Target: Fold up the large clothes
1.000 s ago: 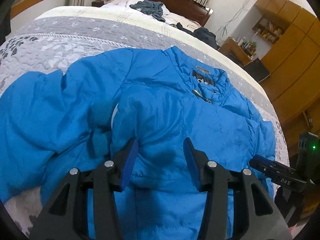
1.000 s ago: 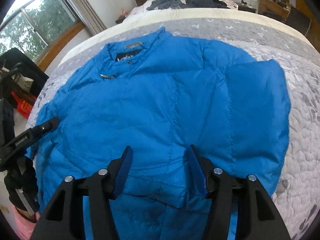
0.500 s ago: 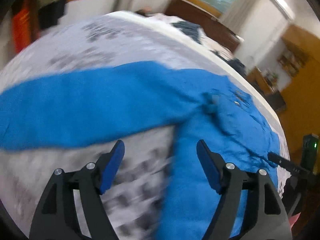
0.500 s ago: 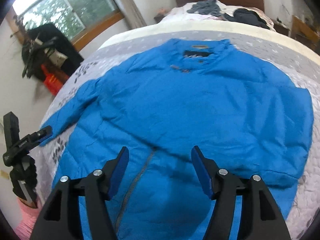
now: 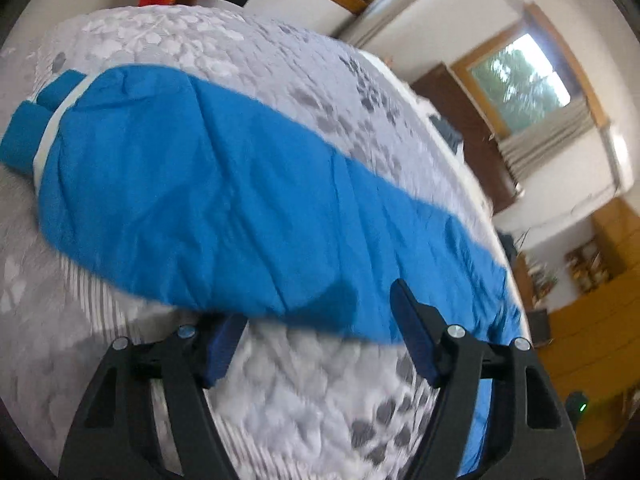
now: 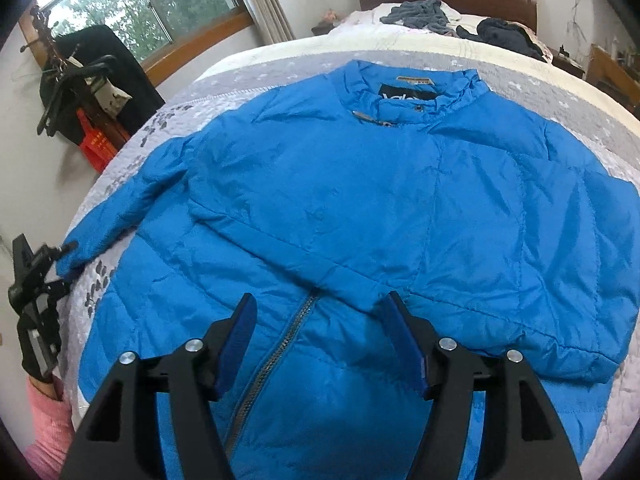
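Swinging away from the jacket's chest, your left gripper now looks along the outstretched sleeve, and your right gripper has pulled back so more of the hem shows. Your bed, under a grey patterned quilt, carries everything. On it the blue puffer jacket lies front up, collar at the far side, zipper running down toward you. One sleeve stretches out to the left across the quilt, its darker knit cuff at the far left end (the left wrist view is blurred, so finer detail is lost). Right of the jacket's middle, a fold of fabric lies doubled over the body. Your left gripper stands spread wide with nothing between its blue pads, low by the sleeve's near edge. Your right gripper is likewise released, hovering above the zipper at the near hem. A pink sleeve shows at the near left.
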`<state>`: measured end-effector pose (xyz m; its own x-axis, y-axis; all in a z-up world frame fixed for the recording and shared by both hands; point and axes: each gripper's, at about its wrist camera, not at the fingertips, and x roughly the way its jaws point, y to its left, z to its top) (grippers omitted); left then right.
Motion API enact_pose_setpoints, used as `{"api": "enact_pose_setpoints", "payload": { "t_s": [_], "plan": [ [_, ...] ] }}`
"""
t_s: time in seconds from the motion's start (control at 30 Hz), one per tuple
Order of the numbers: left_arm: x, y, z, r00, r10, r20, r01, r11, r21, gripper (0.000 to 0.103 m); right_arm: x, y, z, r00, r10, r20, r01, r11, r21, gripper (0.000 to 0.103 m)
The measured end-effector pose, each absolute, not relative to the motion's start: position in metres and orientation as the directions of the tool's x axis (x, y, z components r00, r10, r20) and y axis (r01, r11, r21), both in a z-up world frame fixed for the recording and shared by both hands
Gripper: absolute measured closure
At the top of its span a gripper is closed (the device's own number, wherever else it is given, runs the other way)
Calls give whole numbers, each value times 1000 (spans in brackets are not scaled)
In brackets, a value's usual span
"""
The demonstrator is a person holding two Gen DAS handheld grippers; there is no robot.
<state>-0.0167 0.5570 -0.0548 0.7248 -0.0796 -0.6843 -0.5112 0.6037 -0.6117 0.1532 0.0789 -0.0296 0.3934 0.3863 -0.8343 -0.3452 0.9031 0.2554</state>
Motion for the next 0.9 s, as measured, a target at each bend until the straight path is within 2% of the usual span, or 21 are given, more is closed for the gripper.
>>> {"api": "enact_pose_setpoints", "payload": {
  "t_s": [0.1, 0.2, 0.27, 0.3, 0.47, 0.53, 0.73, 0.9],
  "plan": [
    [-11, 569, -54, 741, -62, -669, -518, 581, -628, 37, 154, 80, -33, 392, 379, -838, -346, 905, 247, 37],
    [-8, 581, -56, 741, -33, -670, -543, 557, -628, 49, 155, 81, -35, 392, 374, -841, -348, 906, 241, 37],
    [-6, 588, -58, 733, -9, -681, -565, 550, -615, 61, 155, 81, -36, 391, 373, -841, -349, 906, 240, 37],
    [-8, 590, -59, 731, -5, -682, -569, 547, -614, 63, 155, 81, -37, 391, 372, -842, -350, 906, 239, 37],
    [-10, 587, -54, 726, 30, -687, -578, 568, -586, 82, 155, 80, -36, 387, 377, -841, -347, 905, 246, 37],
    [-12, 584, -47, 733, 44, -679, -573, 579, -581, 87, 155, 79, -34, 385, 381, -840, -344, 904, 253, 37],
    [-10, 560, 0, 787, 84, -612, -496, 676, -545, 92, 150, 66, -19, 427, 365, -827, -308, 919, 246, 37],
    [7, 514, 44, 823, 37, -566, -387, 767, -512, 94, 151, 45, -8, 459, 344, -819, -261, 933, 246, 37]
  ]
}}
